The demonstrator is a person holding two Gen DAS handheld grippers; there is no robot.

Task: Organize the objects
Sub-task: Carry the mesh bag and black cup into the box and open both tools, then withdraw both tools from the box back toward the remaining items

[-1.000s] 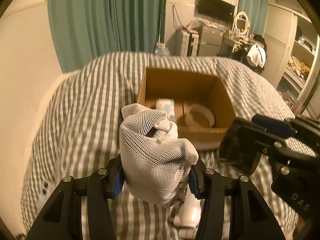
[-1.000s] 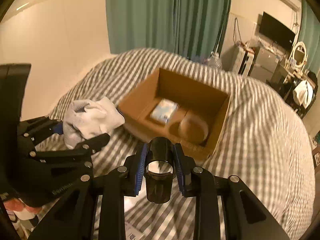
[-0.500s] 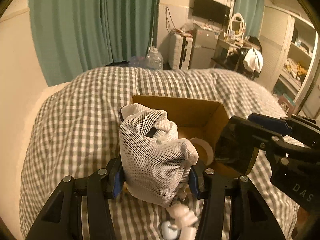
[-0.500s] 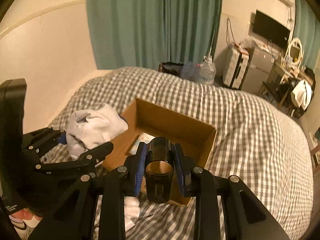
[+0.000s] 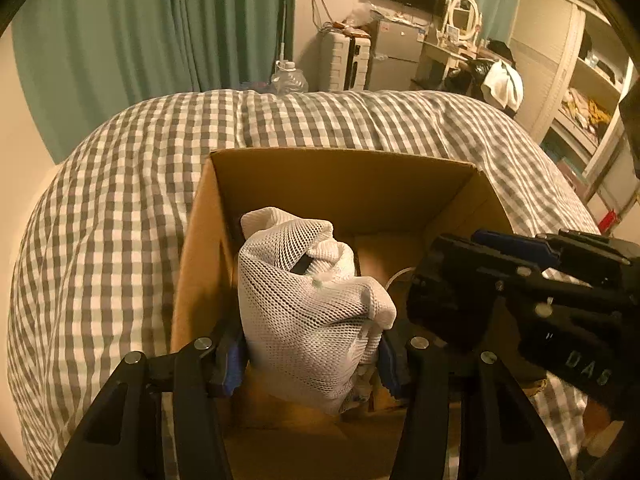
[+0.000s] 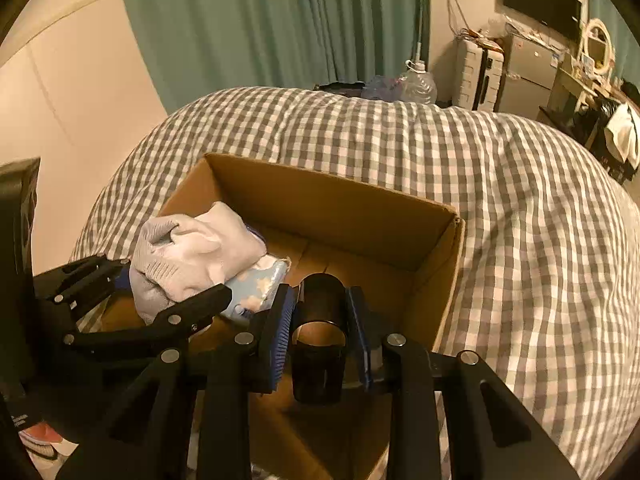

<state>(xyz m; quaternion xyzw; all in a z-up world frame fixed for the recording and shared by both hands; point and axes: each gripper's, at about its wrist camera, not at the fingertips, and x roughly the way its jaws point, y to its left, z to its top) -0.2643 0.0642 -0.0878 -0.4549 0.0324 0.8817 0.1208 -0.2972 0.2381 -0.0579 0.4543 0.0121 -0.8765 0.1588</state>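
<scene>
An open cardboard box (image 5: 344,176) (image 6: 320,200) sits on a grey checked bed cover. My left gripper (image 5: 312,356) is shut on a white mesh bag (image 5: 308,304) and holds it over the box's left half; the bag also shows in the right wrist view (image 6: 192,256). My right gripper (image 6: 322,340) is shut on a dark translucent cup (image 6: 320,344), held over the box's near side. In the left wrist view the right gripper (image 5: 520,292) is at the right with the cup (image 5: 448,308). A light blue packet (image 6: 260,284) lies in the box under the bag.
The checked bed cover (image 6: 520,220) spreads around the box. Green curtains (image 5: 152,40) hang behind. A suitcase (image 5: 344,64), water jug (image 6: 416,84), desk and shelves (image 5: 580,100) stand beyond the bed. A white ring-shaped thing (image 5: 400,274) in the box is mostly hidden.
Both grippers have moved forward and down, from before the box to over its open top. The bag and cup stay gripped. The white items on the bed have left view.
</scene>
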